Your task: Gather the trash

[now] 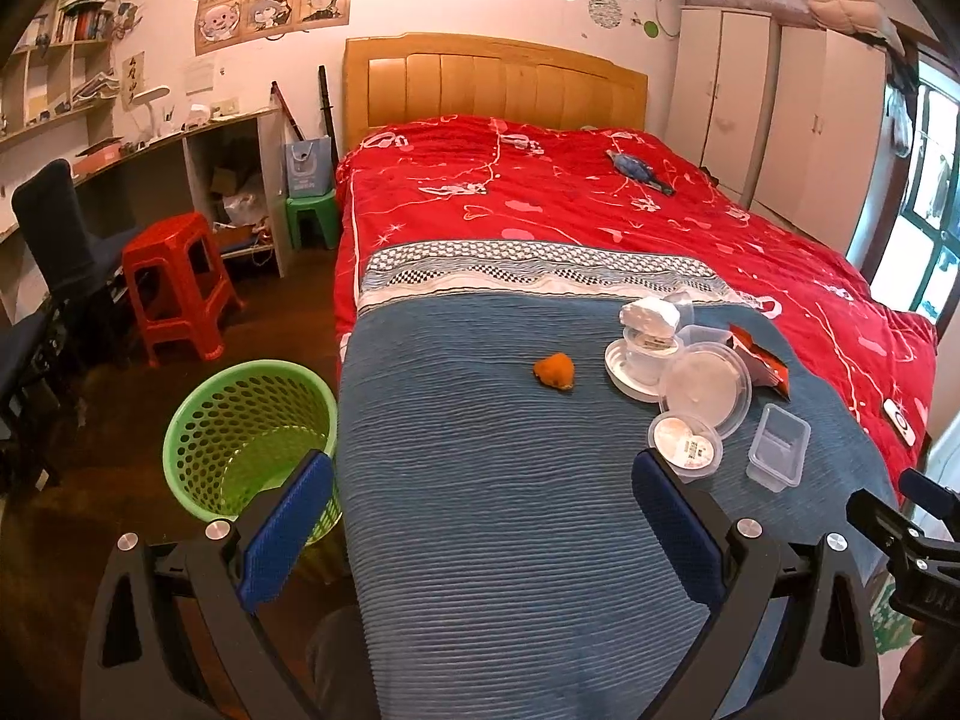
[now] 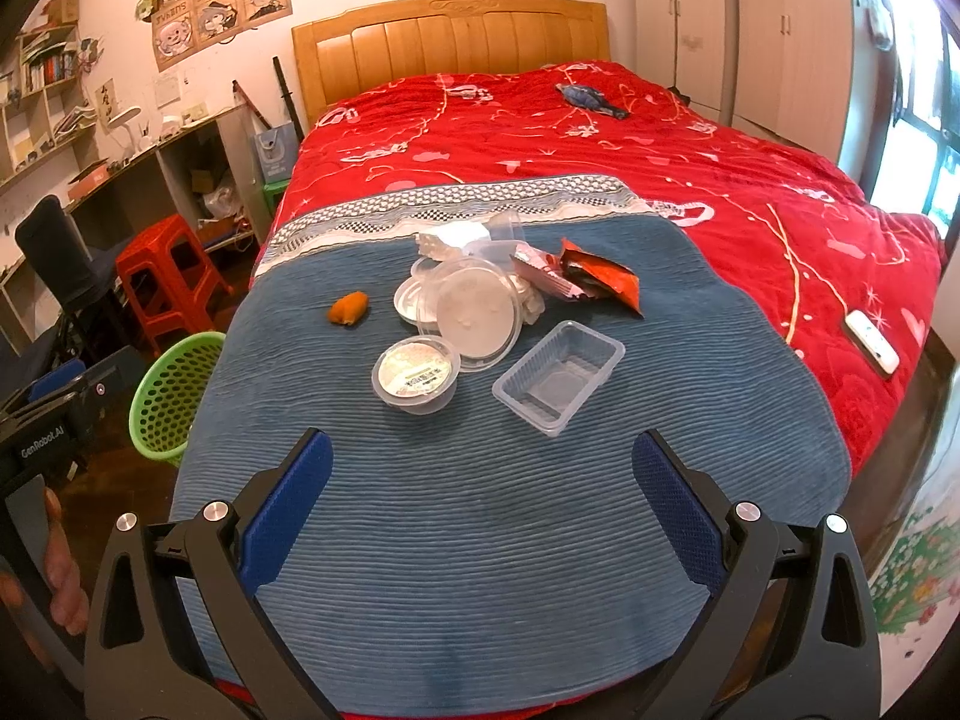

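Observation:
Trash lies on a blue blanket (image 2: 480,510) at the foot of the bed: an orange peel (image 2: 348,307), a small round lidded tub (image 2: 415,373), a clear round lid (image 2: 478,313), a clear rectangular tray (image 2: 559,377), an orange-red wrapper (image 2: 603,277) and crumpled white plastic (image 2: 453,240). The same pile shows in the left wrist view: peel (image 1: 554,371), tub (image 1: 685,440), tray (image 1: 778,446). A green mesh bin (image 1: 251,431) stands on the floor left of the bed. My left gripper (image 1: 483,471) and right gripper (image 2: 482,453) both hover open and empty over the blanket, short of the trash.
A red stool (image 1: 174,282), a dark chair (image 1: 60,228) and a desk line the left wall. A phone (image 2: 871,341) lies on the red quilt at the right edge. A blue toy (image 1: 637,171) rests near the headboard. Wardrobes stand at the right.

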A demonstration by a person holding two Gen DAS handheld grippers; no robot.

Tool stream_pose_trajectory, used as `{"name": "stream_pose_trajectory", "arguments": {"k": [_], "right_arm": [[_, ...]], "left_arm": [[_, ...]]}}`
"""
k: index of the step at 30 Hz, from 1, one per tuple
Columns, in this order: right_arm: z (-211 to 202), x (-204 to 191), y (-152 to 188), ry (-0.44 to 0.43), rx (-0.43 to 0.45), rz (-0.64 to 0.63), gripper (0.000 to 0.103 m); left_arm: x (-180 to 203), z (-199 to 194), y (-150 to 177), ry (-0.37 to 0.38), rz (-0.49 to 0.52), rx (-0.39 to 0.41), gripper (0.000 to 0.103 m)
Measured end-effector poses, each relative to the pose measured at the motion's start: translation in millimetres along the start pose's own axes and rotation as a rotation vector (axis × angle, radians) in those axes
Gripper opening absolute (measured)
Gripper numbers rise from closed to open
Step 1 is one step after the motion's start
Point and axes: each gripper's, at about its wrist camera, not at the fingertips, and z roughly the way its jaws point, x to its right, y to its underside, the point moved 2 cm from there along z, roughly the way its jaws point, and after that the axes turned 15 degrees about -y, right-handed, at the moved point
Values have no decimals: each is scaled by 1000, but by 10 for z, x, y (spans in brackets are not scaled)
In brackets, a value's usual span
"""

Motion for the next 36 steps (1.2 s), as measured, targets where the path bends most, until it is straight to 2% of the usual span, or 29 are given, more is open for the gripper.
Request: {"name": "stream_pose_trajectory", "arguments": {"k": [29,36], "right_arm": [[-13,-7,-101,-1,48,-32,98],[38,24,-107,0,42,-24,98]], "left_arm": [[-25,-7,-113,-19,-25,28,97],[13,66,-154,-9,-20,14,97]]}}
